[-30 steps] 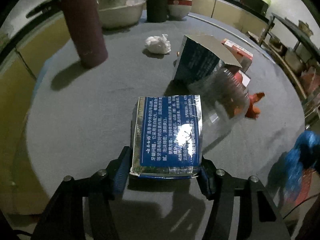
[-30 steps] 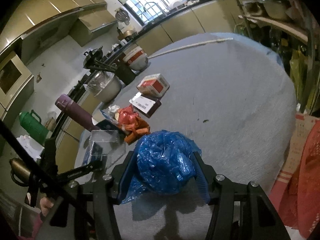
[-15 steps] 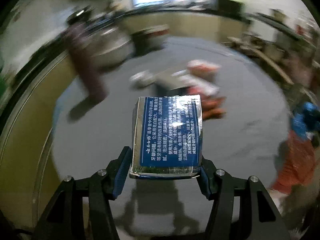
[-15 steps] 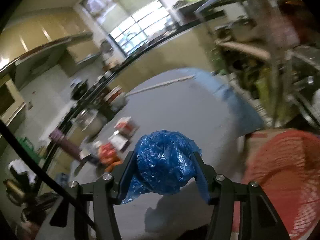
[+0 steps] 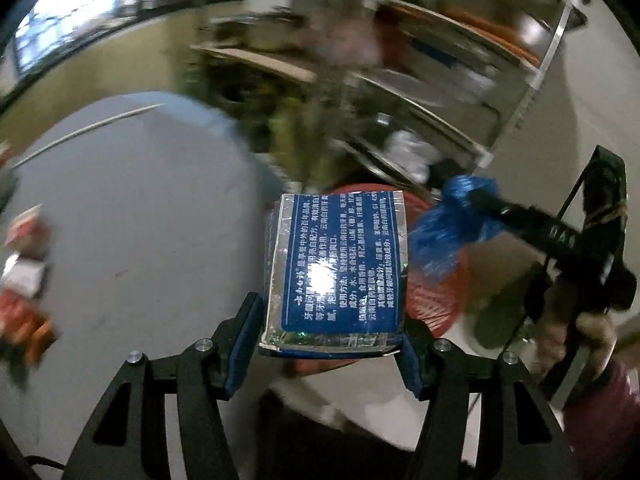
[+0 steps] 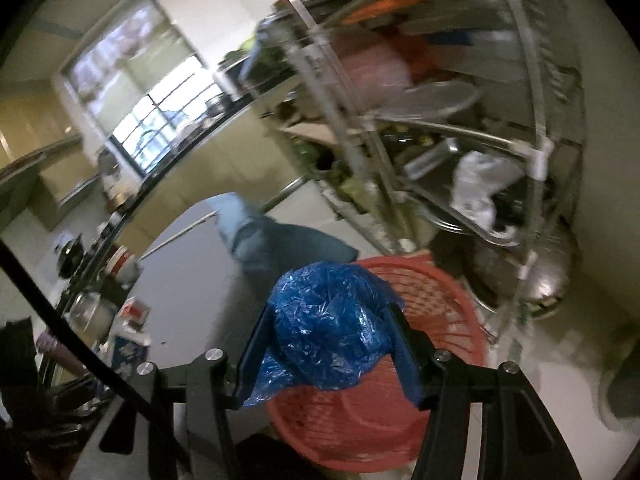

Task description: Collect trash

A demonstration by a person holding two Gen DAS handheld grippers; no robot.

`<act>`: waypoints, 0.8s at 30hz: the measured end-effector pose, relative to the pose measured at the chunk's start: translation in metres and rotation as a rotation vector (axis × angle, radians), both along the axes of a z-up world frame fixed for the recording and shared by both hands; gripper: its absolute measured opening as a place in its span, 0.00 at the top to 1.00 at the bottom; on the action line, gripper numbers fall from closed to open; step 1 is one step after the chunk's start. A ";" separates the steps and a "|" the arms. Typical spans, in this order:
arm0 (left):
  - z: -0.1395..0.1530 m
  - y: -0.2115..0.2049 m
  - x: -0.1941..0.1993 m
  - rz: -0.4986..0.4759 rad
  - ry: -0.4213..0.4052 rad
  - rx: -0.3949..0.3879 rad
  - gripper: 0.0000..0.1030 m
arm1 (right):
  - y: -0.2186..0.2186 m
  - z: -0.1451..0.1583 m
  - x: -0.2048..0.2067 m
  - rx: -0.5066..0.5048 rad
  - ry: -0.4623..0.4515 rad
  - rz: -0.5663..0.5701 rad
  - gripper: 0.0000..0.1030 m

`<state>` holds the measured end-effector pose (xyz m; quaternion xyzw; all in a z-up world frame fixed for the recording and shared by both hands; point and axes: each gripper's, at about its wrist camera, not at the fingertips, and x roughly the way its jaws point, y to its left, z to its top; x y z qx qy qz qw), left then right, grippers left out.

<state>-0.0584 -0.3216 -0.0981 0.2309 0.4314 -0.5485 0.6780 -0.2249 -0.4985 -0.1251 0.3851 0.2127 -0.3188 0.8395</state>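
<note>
My left gripper (image 5: 332, 316) is shut on a blue and silver box (image 5: 340, 264) with white print. It holds the box past the grey table's edge (image 5: 224, 184), over a red mesh basket (image 5: 432, 300) on the floor. My right gripper (image 6: 328, 320) has a crumpled blue plastic bag (image 6: 328, 328) between its pads, above the same red basket (image 6: 432, 320). Its jaws are opening, and the bag still sits against both pads. In the left wrist view the blue bag (image 5: 448, 232) hangs just right of the box.
A metal rack (image 6: 440, 120) with pans and a white cloth stands right behind the basket. More trash and boxes lie on the table (image 6: 192, 280) at the left (image 5: 24, 280). A hand (image 5: 580, 320) holds the right gripper.
Both grippers have swung away from the table's trash to the right, and now hang over the red basket. Each still carries its thing.
</note>
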 end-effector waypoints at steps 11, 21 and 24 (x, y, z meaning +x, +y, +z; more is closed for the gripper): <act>-0.036 -0.045 -0.009 -0.016 0.020 0.114 0.33 | -0.041 -0.042 -0.025 0.074 -0.123 -0.093 0.28; -0.009 0.109 0.060 0.330 -0.150 0.102 0.33 | -0.088 -0.038 0.050 -0.490 0.548 -0.231 0.29; -0.007 0.167 0.082 0.494 -0.194 0.139 0.33 | -0.105 -0.066 0.082 -0.499 0.683 -0.153 0.29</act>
